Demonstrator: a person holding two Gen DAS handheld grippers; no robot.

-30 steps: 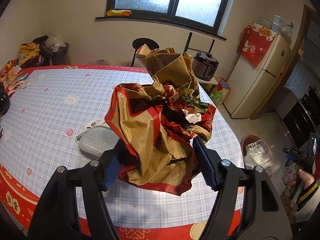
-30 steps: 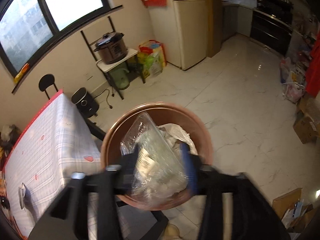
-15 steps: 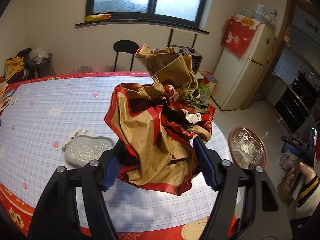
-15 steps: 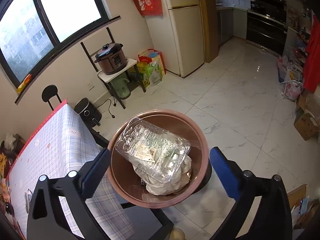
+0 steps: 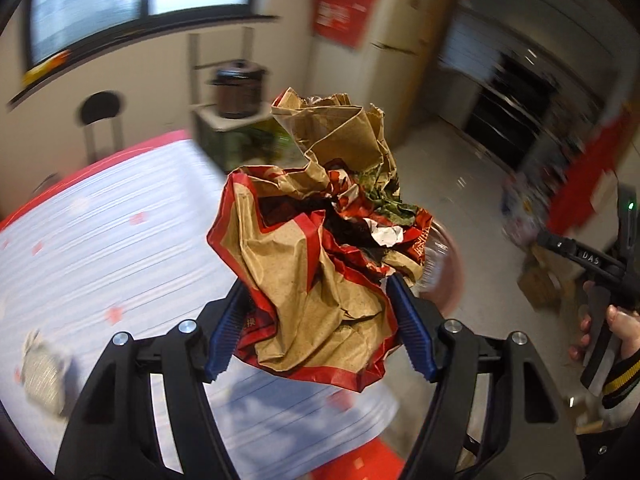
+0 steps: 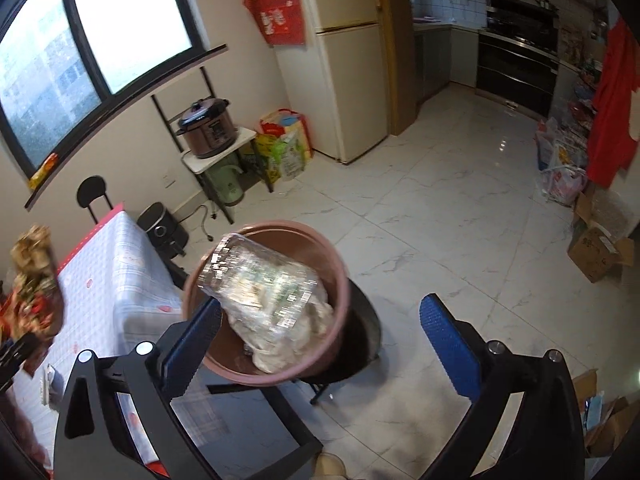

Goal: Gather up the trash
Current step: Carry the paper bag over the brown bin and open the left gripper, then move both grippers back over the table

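My left gripper point(image 5: 316, 328) is shut on a crumpled brown and red paper bag point(image 5: 320, 248), held above the edge of the checked tablecloth point(image 5: 100, 248). The same bag point(image 6: 34, 284) shows at the left edge of the right wrist view. My right gripper point(image 6: 320, 332) stands wide open with nothing between its blue pads point(image 6: 448, 344). Below and ahead of it is a pink bin point(image 6: 332, 256) on a dark stool, with a clear plastic container point(image 6: 264, 284) lying on white trash inside. In the left wrist view part of the bin point(image 5: 448, 276) peeks out behind the bag.
A grey pouch point(image 5: 42, 364) lies on the table at the left. A rack with a cooker point(image 6: 206, 128), a fridge point(image 6: 348, 80) and a black chair point(image 6: 94, 196) stand along the wall. Cardboard boxes point(image 6: 596, 248) sit at the right on the tiled floor point(image 6: 460, 208). A hand point(image 5: 616, 332) grips the other tool.
My right gripper let go of the clear container, which now lies in the bin, then opened wide and drew back. My left gripper swung the paper bag rightward toward the bin.
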